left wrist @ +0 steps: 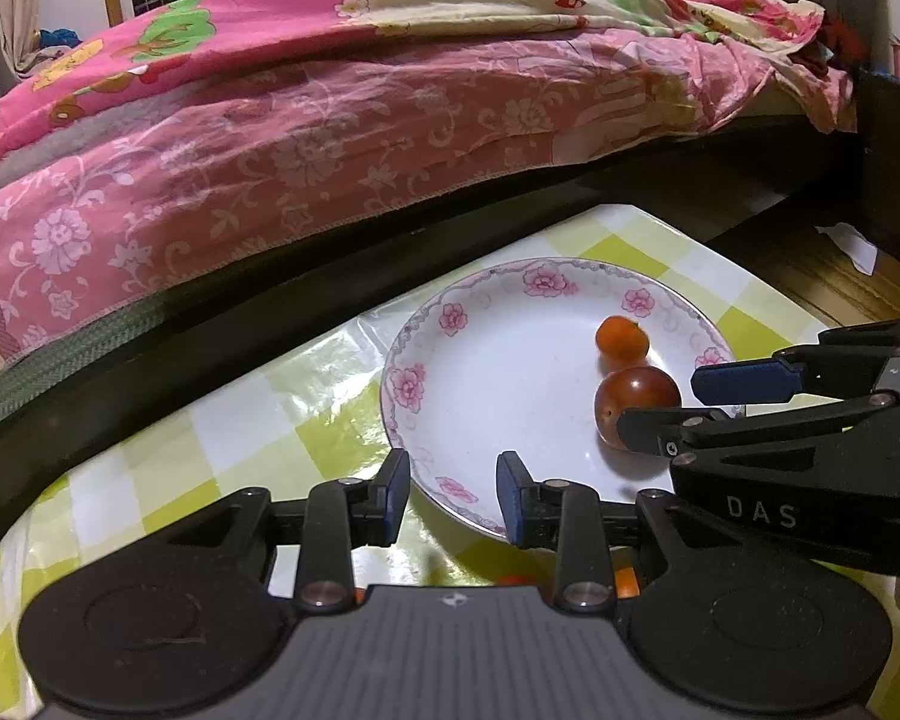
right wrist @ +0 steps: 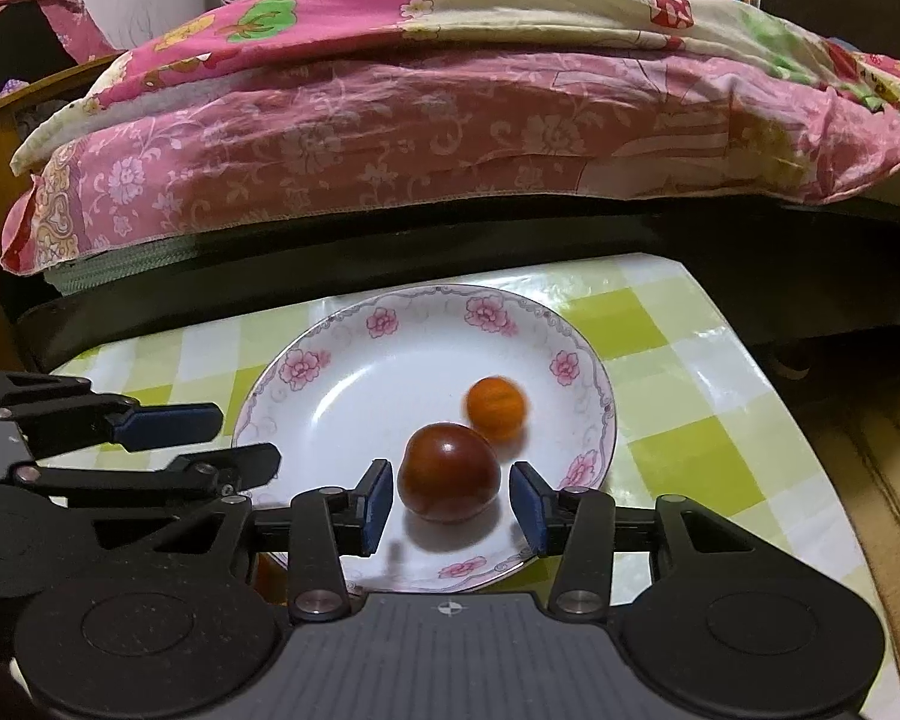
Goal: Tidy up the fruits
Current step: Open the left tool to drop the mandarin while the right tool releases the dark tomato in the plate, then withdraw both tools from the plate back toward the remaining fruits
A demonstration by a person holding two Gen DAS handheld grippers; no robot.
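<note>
Pink quilt covers the bed (right wrist: 426,120) along the far side; not part of the task. Near it, the surface (right wrist: 678,396) under a green-and-white check cloth carries one floral plate (right wrist: 354,378).

Plate holds two fruits: a dark red tomato (right wrist: 449,473) near its front, and a smaller orange tomato (right wrist: 495,408) just behind and right of it, blurred in the right view, so possibly rolling.

Right gripper (right wrist: 449,501): jaws open, straddling the red tomato with a gap on each side, no grip. Left gripper (left wrist: 453,495): jaws open and empty, over the plate's near rim.

Progress, judged: two fruits plated. Orange-red patches (left wrist: 627,582) show under the left gripper's body; probably more fruit, too hidden to confirm. Remaining count unknown.
</note>
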